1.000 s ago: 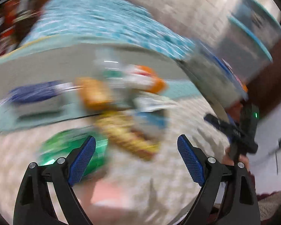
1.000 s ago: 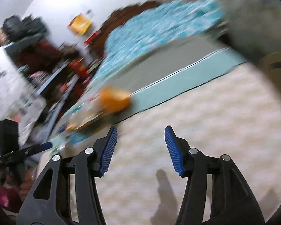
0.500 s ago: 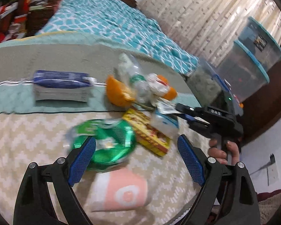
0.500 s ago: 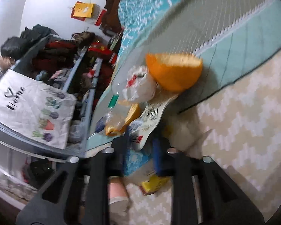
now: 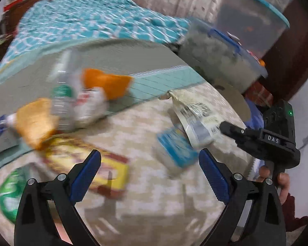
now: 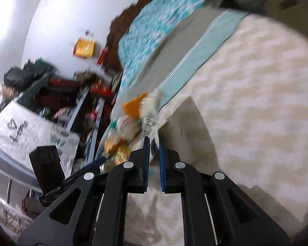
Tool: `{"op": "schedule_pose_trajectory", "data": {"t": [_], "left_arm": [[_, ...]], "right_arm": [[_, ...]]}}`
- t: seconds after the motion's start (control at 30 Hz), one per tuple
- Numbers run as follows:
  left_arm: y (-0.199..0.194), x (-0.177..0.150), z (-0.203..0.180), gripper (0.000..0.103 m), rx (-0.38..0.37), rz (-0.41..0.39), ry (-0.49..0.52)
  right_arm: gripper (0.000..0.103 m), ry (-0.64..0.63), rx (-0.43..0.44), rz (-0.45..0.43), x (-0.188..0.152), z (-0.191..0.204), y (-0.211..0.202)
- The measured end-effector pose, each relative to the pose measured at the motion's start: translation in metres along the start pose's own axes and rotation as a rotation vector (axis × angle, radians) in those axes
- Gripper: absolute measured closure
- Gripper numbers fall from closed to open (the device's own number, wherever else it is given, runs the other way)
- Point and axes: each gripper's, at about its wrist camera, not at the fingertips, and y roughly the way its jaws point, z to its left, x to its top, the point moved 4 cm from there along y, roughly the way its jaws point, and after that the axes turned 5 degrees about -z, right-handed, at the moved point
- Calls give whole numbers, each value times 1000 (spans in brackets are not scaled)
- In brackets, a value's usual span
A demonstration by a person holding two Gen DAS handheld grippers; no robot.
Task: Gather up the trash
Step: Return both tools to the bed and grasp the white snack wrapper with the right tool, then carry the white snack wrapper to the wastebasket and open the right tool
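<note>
Trash lies on a beige zigzag bed cover [image 5: 149, 201]: an orange wrapper [image 5: 106, 82], a clear plastic bottle [image 5: 62, 96], a yellow and red box [image 5: 88, 164], a blue and white packet [image 5: 174, 149], a green wrapper [image 5: 8, 192]. My left gripper [image 5: 149, 176] is open and empty above the cover. My right gripper [image 6: 153, 155], which also shows in the left wrist view [image 5: 221, 126], is shut on a crinkled clear and white wrapper [image 5: 193, 114], seen in the right wrist view [image 6: 151, 112] lifted off the cover. Both views are blurred.
A teal patterned bedspread [image 5: 88, 22] and a grey blanket [image 5: 121, 55] lie behind the trash. Clear storage bins [image 5: 252, 20] stand at the right. A cluttered shelf [image 6: 57, 94] and a white bag [image 6: 20, 133] are beside the bed.
My right gripper has lifted the clear wrapper away from the pile to the right. My left gripper has swung right and closer to the cover, still open.
</note>
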Motion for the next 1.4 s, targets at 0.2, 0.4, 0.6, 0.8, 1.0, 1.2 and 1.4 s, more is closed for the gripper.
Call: {"op": "schedule_pose_trajectory", "data": {"t": [0.2,0.4,0.6,0.8,1.0,1.2,1.4], "left_arm": [[44,-6,-50,9,57,64,148],[69,-6,-55,9,59,124,141],[59,-6,-46,9,77,127,146],[43,-14,-30,9,126,117,130],[46,-9,-47,9,172,84,304],[72,-4,-49,8,102,125,295],[93,0,-49,8,-15,194,170]], "right_arm": [[88,15,-93,-40,8,-35,-29],[23,-96,-179,-103,12,-34,-52],[23,-221,-225,-73,20,-22,-44],[23,-305,-231,-22,30,-6,-10],[23,-400,-357,74,37,-8,41],[38,-562,-454,80,24,-5,35],[40,-514,-489,13,32,-30,-6]]}}
